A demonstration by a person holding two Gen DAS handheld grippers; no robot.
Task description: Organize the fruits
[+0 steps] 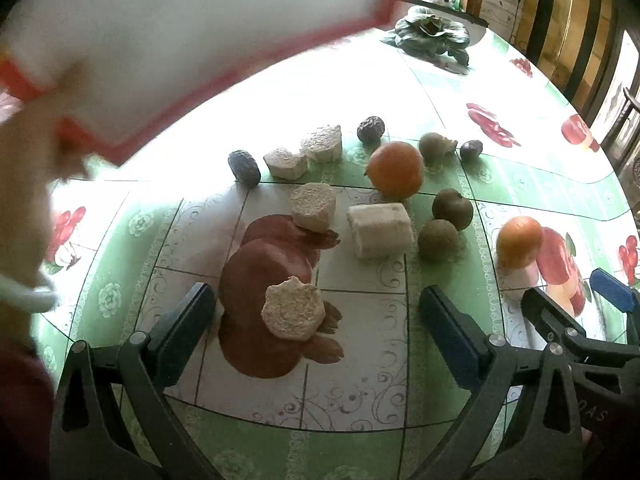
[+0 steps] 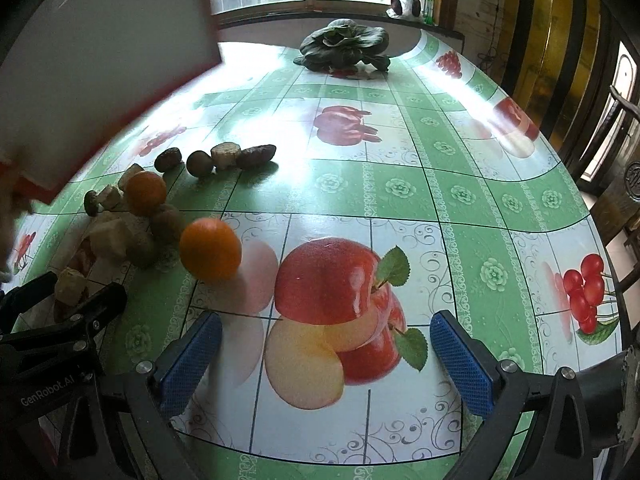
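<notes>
Fruits lie scattered on a green patterned tablecloth [image 1: 400,360]. A big orange [image 1: 395,168] sits mid-table, a second orange [image 1: 519,241] to its right, also in the right wrist view [image 2: 210,249]. Green-brown round fruits [image 1: 438,239] lie between them. Pale cut chunks [image 1: 380,230] and dark wrinkled fruits [image 1: 244,167] lie around. My left gripper [image 1: 316,320] is open and empty, with a pale chunk [image 1: 293,314] between its fingers. My right gripper [image 2: 326,356] is open and empty over a printed apple, right of the pile.
A blurred white board with a red rim [image 1: 160,40] is held by a hand over the table's left side. A leafy cabbage [image 2: 344,46] sits at the far edge by the window. Wooden chairs [image 2: 624,200] stand on the right.
</notes>
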